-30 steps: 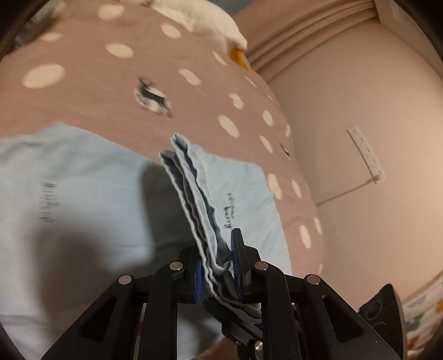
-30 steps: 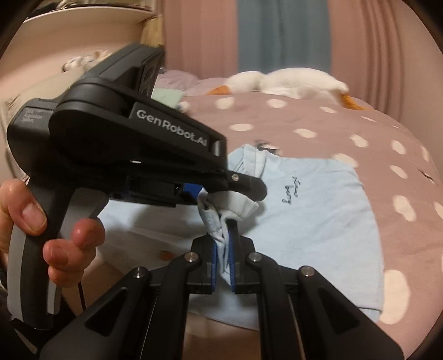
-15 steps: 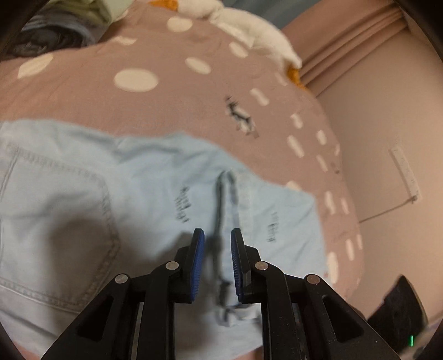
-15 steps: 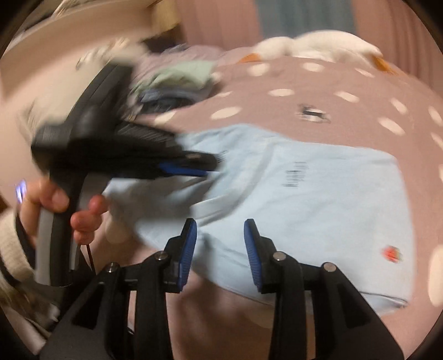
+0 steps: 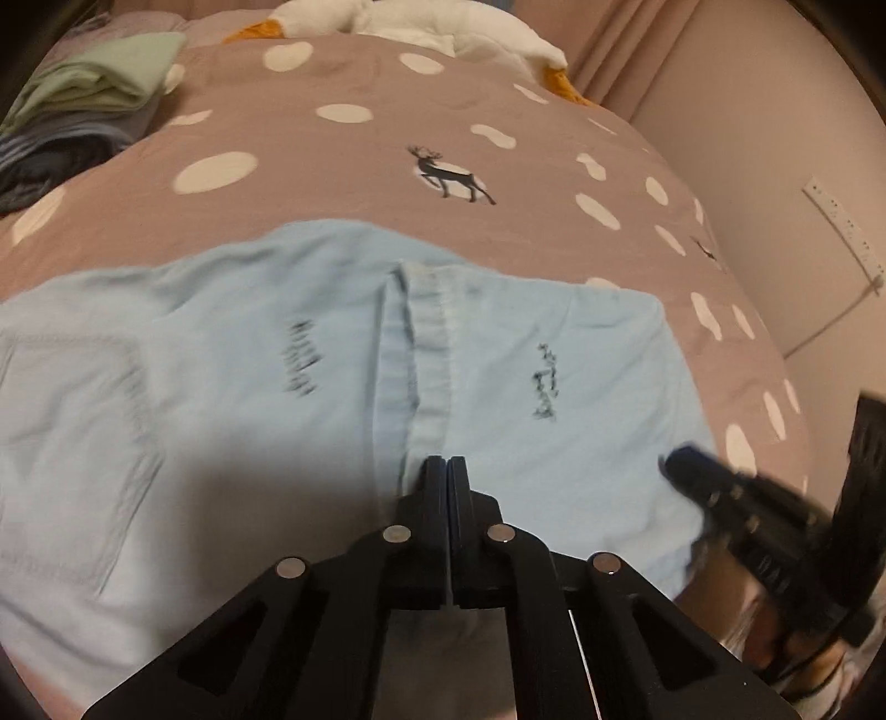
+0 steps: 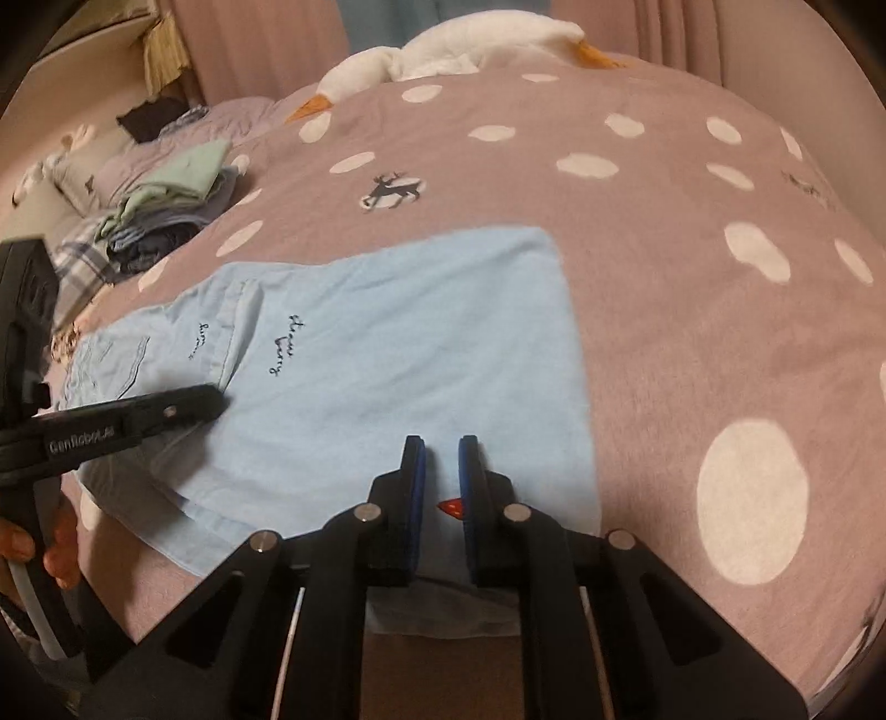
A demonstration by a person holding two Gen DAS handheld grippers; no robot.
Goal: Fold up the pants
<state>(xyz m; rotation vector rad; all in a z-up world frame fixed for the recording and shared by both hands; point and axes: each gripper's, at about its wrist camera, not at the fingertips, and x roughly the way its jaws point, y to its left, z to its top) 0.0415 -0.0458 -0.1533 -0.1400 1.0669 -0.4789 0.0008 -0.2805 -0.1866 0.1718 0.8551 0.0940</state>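
Light blue pants [image 5: 232, 354] lie folded flat on the bed, also seen in the right wrist view [image 6: 421, 354]. Their hem edge [image 5: 429, 343] runs down the middle with dark lettering on both sides. My left gripper [image 5: 447, 465] is shut and empty, its tips just above the cloth at the near end of the hem; it shows at the left of the right wrist view [image 6: 213, 401]. My right gripper [image 6: 441, 448] is open and empty over the near edge of the pants, above a small red mark [image 6: 451, 507]; it shows blurred in the left wrist view [image 5: 681, 462].
The bed has a brown cover [image 6: 692, 288] with white dots and deer prints. A stack of folded clothes [image 6: 166, 205] lies at the far left. A white plush goose [image 6: 443, 50] lies at the far end. A wall [image 5: 803, 166] and curtains stand on the right.
Both grippers let go of the bunched hem and the pants dropped flat on the bed. The right gripper moved right along the near edge. The left gripper then closed empty.
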